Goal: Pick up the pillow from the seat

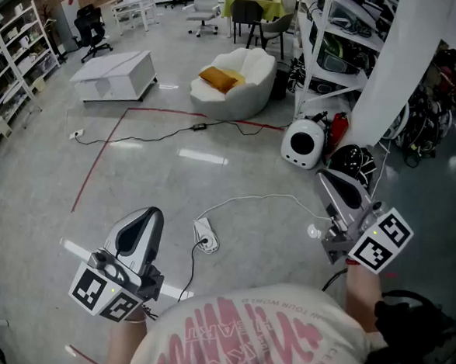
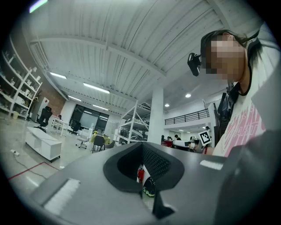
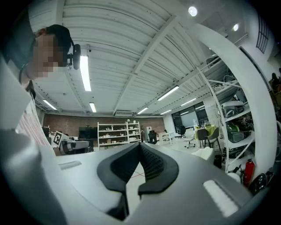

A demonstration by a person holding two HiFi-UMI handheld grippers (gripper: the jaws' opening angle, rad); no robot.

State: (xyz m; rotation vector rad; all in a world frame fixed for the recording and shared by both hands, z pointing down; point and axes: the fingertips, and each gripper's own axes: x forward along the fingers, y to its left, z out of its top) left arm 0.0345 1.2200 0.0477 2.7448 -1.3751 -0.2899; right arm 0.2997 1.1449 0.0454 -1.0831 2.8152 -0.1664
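Head view, steep look down over an open workshop floor [image 1: 151, 172].

- Pillow [image 1: 219, 78]: yellow-orange, lies in the hollow of a white rounded seat [image 1: 249, 97] at top centre, well apart from both grippers. Nothing touches it.
- Left gripper [image 1: 152, 215]: held low at lower left, close to the person's white shirt [image 1: 256, 335] with pink print. In the left gripper view its fingers [image 2: 157, 161] are pressed together, nothing between them.
- Right gripper [image 1: 327, 179]: at right, pointing up and left toward the rack side. In the right gripper view its fingers [image 3: 151, 163] are likewise closed on nothing.
- Between the two grippers, on the floor: a white power strip [image 1: 205, 236] with a white cable [image 1: 258, 196] running right.
- Red tape line [image 1: 97, 160] marks the floor between the person and the seat; a black cable crosses it.
- Low white cabinet [image 1: 115, 74] stands left of the seat.
- White column [image 1: 400, 65] and shelving rack [image 1: 331, 44] at right; a round white device [image 1: 303, 141] and a black helmet [image 1: 350, 159] sit at their foot.
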